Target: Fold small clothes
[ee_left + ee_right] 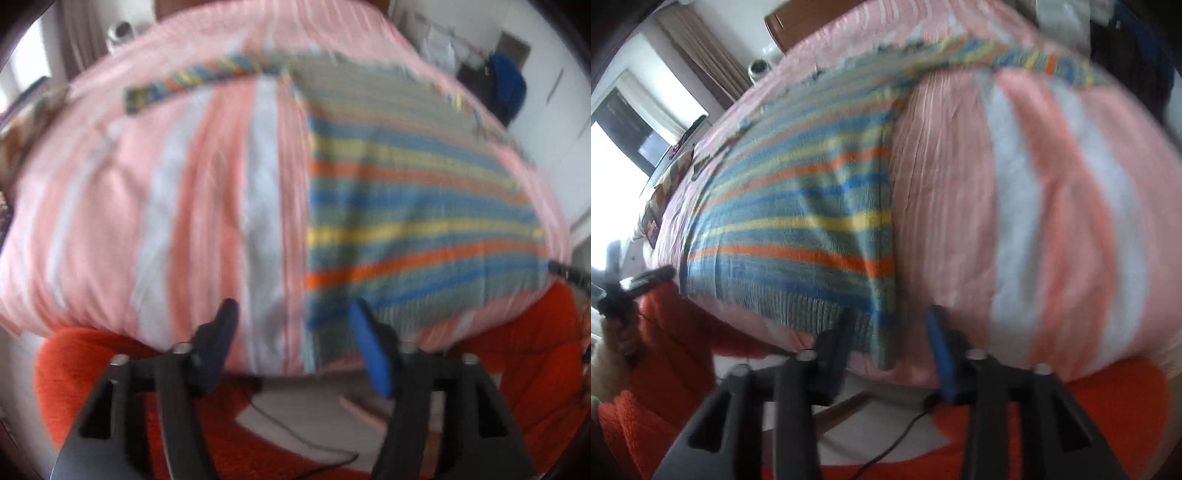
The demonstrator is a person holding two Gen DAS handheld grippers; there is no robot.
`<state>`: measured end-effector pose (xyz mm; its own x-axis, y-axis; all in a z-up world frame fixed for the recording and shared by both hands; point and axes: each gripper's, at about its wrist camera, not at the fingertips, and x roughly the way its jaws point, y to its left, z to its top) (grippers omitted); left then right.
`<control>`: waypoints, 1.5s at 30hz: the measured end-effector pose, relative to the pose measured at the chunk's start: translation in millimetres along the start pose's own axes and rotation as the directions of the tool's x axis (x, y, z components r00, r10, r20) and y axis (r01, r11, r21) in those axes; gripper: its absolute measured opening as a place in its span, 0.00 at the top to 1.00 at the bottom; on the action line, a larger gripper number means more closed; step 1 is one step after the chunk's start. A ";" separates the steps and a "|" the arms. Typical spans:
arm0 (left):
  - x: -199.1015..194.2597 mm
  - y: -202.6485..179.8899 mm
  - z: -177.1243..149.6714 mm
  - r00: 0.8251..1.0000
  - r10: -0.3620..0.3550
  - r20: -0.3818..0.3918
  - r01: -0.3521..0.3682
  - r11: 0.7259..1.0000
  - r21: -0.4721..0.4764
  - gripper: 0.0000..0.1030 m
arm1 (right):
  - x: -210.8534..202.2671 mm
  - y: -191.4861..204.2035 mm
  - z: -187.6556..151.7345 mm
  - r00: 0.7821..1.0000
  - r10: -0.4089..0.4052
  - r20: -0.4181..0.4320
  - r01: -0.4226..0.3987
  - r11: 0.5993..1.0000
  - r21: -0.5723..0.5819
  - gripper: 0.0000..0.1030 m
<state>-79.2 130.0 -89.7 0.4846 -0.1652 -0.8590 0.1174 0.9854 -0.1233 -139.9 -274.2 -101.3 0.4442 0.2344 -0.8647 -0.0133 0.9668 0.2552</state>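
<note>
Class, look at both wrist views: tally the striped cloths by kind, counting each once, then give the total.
Multicoloured striped garment: 1
Pink and white striped bedcover: 1
Total: 2

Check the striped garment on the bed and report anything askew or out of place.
One sleeve of the striped garment is stretched sideways across the pink bedcover, while the body already shows a straight folded edge. No damage shows through the blur. Both hand-held grippers, left and right, are open, holding nothing.
</note>
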 end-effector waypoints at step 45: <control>75.5 65.2 58.8 0.943 0.302 0.142 -0.275 0.944 -0.183 0.00 | 42.4 -43.6 38.7 0.862 -0.397 0.314 0.392 0.916 0.084 0.00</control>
<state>16.0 179.3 -133.4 0.6151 0.1357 -0.7767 -0.1807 0.9831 0.0287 -85.8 -310.4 -132.3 0.6694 -0.2140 -0.7114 0.2367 0.9692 -0.0688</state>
